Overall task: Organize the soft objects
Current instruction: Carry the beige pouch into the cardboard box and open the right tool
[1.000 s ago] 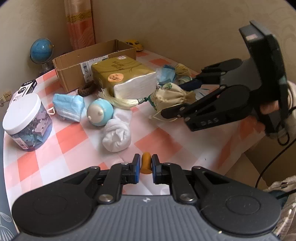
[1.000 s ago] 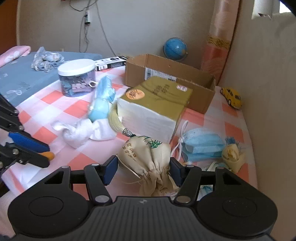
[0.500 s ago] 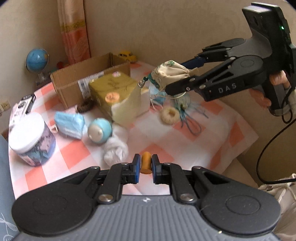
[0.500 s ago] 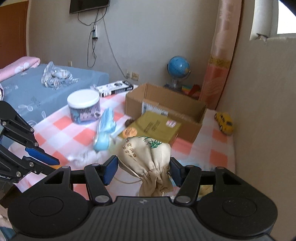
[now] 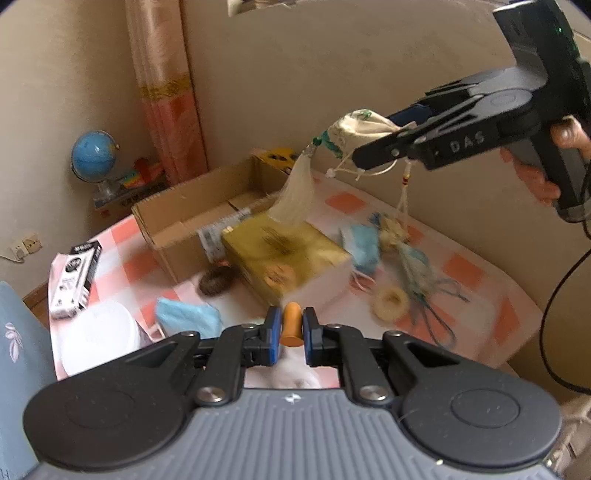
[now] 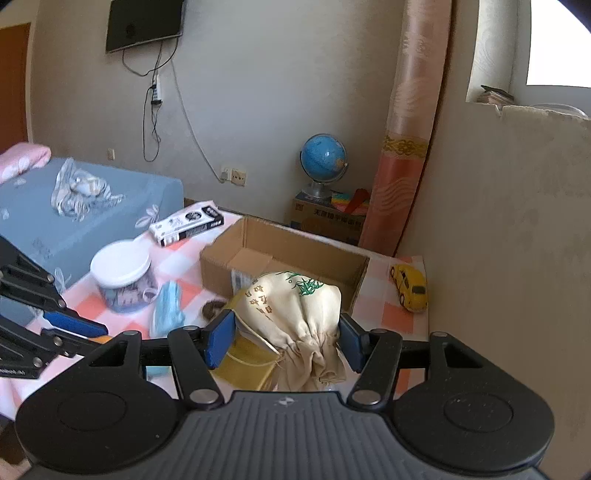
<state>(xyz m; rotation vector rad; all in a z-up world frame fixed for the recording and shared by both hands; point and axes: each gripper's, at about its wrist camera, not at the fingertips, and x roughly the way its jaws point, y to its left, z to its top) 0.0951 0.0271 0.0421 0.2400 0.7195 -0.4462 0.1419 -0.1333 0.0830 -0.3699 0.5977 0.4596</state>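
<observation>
With the right gripper [image 6: 286, 341] pinching the cloth pouch [image 6: 295, 317] at centre frame, above the cardboard box [image 6: 284, 258], and the left gripper [image 5: 291, 328] pressed together, the pouch's dangling tassel [image 5: 295, 199] could snag the box's rim.

Plain beige walls [image 6: 280, 92] close the room, scuffed on the right side of the frame. A black screen [image 6: 144, 24] hangs at upper left, with cables trailing down to a socket [image 6: 236, 176]. A peach patterned curtain [image 6: 410, 147] drops right of centre, beside a bright window [image 6: 557, 44] at upper right. A bed with a blue cover [image 6: 74, 221] and pink pillow [image 6: 22, 158] fills the left. The counter [image 6: 406, 317] wears a pink-and-white checked cloth.
</observation>
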